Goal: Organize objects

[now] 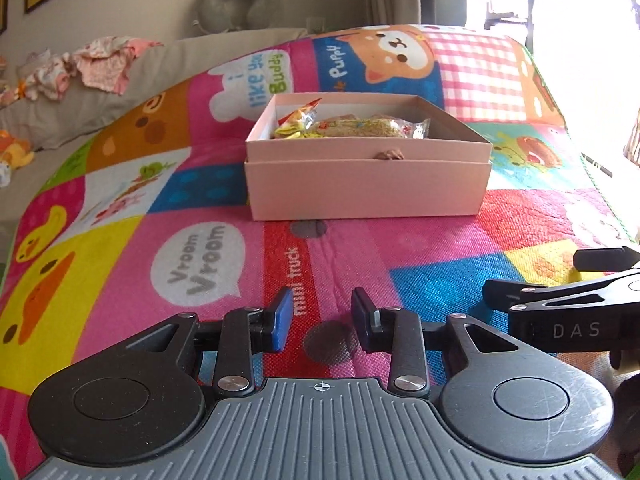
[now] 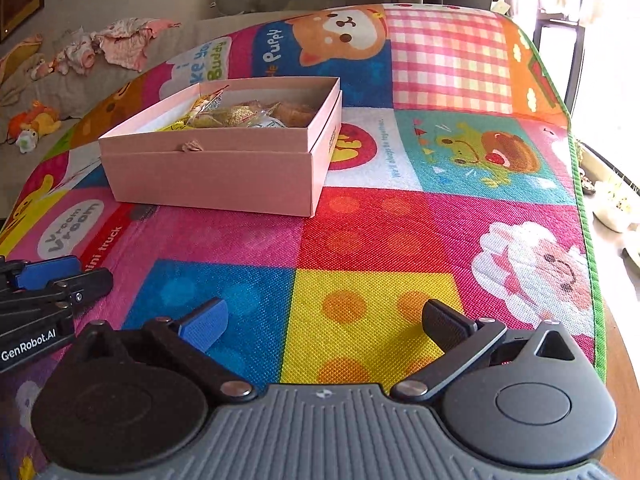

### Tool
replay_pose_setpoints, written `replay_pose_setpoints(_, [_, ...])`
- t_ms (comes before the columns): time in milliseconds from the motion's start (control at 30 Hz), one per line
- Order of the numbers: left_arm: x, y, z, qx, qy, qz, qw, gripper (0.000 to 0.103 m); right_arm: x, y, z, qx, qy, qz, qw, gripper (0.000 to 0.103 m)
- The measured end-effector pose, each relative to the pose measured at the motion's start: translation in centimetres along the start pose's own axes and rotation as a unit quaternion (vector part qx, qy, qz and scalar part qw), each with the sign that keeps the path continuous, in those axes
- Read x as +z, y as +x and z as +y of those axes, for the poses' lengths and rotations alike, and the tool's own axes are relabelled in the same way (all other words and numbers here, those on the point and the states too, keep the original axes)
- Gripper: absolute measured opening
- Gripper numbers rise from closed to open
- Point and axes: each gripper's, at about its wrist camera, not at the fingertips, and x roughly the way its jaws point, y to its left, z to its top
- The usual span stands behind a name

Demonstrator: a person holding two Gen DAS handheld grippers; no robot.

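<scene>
A pink cardboard box (image 1: 366, 188) stands open on the colourful play mat (image 1: 200, 248). Several wrapped snack packets (image 1: 352, 126) lie inside it. In the right wrist view the box (image 2: 216, 176) sits at the upper left with the packets (image 2: 236, 116) in it. My left gripper (image 1: 322, 320) hovers low over the mat in front of the box, open with a narrow gap and empty. My right gripper (image 2: 326, 326) is open wide and empty over the mat, to the right of the box. Each gripper shows at the edge of the other's view.
A grey sofa (image 1: 60, 120) with crumpled pink cloth (image 1: 100, 64) and a plush toy (image 2: 36, 120) lies behind the mat on the left. A grey neck pillow (image 1: 236, 4) rests at the back. The mat's green edge (image 2: 588, 216) runs along the right.
</scene>
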Motion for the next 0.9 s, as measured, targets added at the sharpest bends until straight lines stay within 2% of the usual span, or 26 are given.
replay_pose_setpoints(500, [-0.03, -0.13, -0.01, -0.002, -0.005, 0.000, 1.0000, 0.036, 0.31, 0.45, 0.35, -0.001, 0.009, -0.008, 1.000, 0.103])
replay_pose_setpoints(733, [-0.21, -0.29, 0.44, -0.012, -0.025, -0.001, 0.9996, 0.036, 0.27, 0.28, 0.30, 0.000, 0.007, -0.009, 1.000, 0.103])
replay_pose_setpoints(900, [-0.34, -0.46, -0.36, -0.002, -0.007, -0.001, 1.0000, 0.038, 0.27, 0.29, 0.30, 0.000, 0.007, -0.009, 1.000, 0.103])
